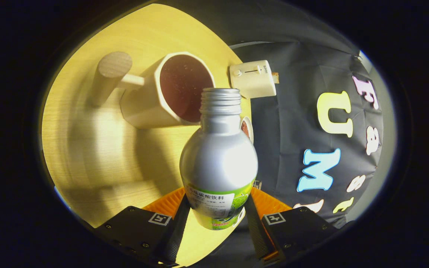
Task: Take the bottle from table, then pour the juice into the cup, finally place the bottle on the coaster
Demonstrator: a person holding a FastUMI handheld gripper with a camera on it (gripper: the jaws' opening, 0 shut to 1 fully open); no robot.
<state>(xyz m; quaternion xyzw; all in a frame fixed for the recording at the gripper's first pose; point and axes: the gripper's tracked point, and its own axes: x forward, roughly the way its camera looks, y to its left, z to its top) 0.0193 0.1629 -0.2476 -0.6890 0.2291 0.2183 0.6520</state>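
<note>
The gripper (217,214) has closed its two fingers on the bottle (218,160), one finger on each side of the lower part, where the green and white label is. The gap between the fingers is just as wide as the bottle, and both press against it. The bottle is silver and shiny. It has no cap on, and you can see the screw rings at its neck. It is held up over the table (88,149), and the whole picture is leaning, so the table looks tilted.

Just past the open top of the bottle is the cup (169,93). It is pale, with flat sides and a thick round wooden handle sticking out on the side away from the bottle. There is dark red juice inside it. The bottle mouth sits right by the rim of the cup.

Peeking out from behind the bottle's shoulder is a small round thing (248,128), mostly hidden; I cannot tell what it is.

Farther off, at the table edge near the black wall, is a small white box (253,78) with a knob
</note>
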